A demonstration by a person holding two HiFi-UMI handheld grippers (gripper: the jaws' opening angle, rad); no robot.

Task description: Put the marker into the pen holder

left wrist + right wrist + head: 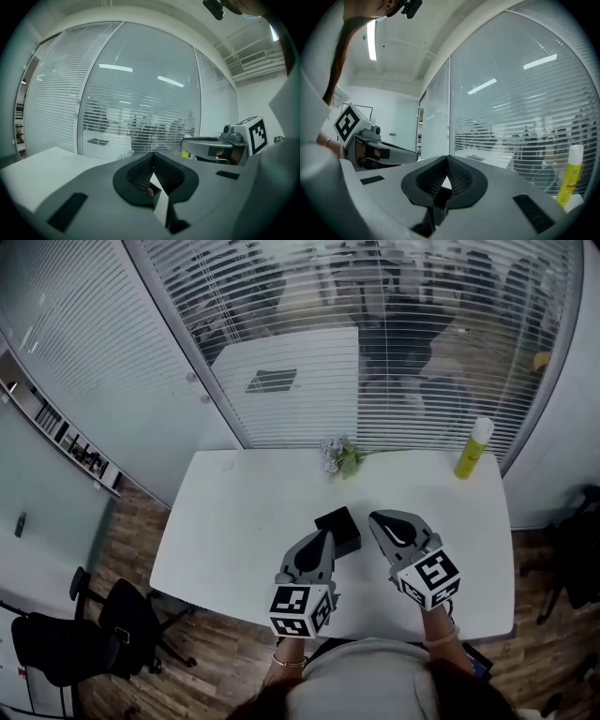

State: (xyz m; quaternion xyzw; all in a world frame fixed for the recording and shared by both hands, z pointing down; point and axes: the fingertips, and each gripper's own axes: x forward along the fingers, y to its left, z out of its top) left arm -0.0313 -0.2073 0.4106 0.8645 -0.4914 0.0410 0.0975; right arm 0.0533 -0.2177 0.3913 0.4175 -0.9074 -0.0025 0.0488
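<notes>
A black square pen holder [339, 529] stands on the white table [234, 521], just ahead of both grippers. My left gripper [325, 538] points at its near left side, jaws closed tip to tip with nothing between them. In the left gripper view the holder [156, 196] shows through the gap under the tips [152, 155], with a small reddish spot at its rim that I cannot identify. My right gripper [381, 518] is just right of the holder, also shut and empty [447, 158]. No marker is clearly visible in any view.
A yellow bottle [473, 448] stands at the table's far right corner, also in the right gripper view [571, 176]. A small plant [339, 457] sits at the far edge by the blinds. A black chair [84, 634] is on the floor to the left.
</notes>
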